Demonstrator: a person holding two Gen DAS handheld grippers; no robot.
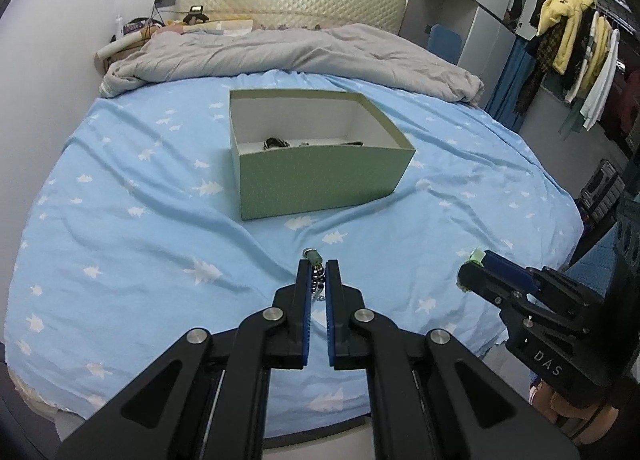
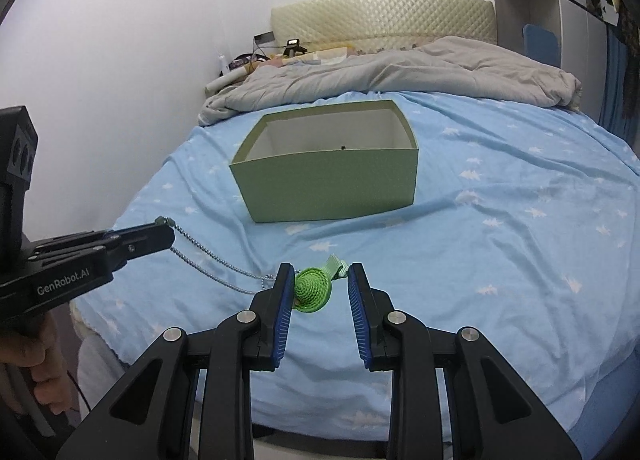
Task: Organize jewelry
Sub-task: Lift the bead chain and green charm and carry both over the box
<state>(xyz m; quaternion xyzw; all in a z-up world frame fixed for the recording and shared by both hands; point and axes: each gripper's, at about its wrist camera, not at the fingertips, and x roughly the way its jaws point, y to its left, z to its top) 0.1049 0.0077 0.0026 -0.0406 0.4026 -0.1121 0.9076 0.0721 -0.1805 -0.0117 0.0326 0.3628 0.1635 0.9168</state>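
A bedroom in a lived-in home. A bed point(image 1: 120, 220) fills the middle, covered by a light blue sheet point(image 1: 460, 188) printed with white leaf shapes. At twelve o'clock stands a cream quilted headboard point(image 1: 288, 0), with a rumpled grey duvet point(image 1: 288, 56) bunched beneath it. At two o'clock a rail of hanging clothes point(image 1: 572, 44) shows yellow, white and dark garments beside grey wardrobe cabinets point(image 1: 476, 0). Small clutter sits by the headboard at eleven o'clock.

1. The box point(image 1: 320, 184) in front of me is pale green outside, white inside.
2. Under the box, the sheet point(image 1: 120, 220) is light blue with white leaf shapes.
3. Behind the box lies a grey quilt point(image 1: 280, 52).
4. Nearer me than the box, my right gripper point(image 2: 318, 278) holds a bright green pendant point(image 2: 312, 288).
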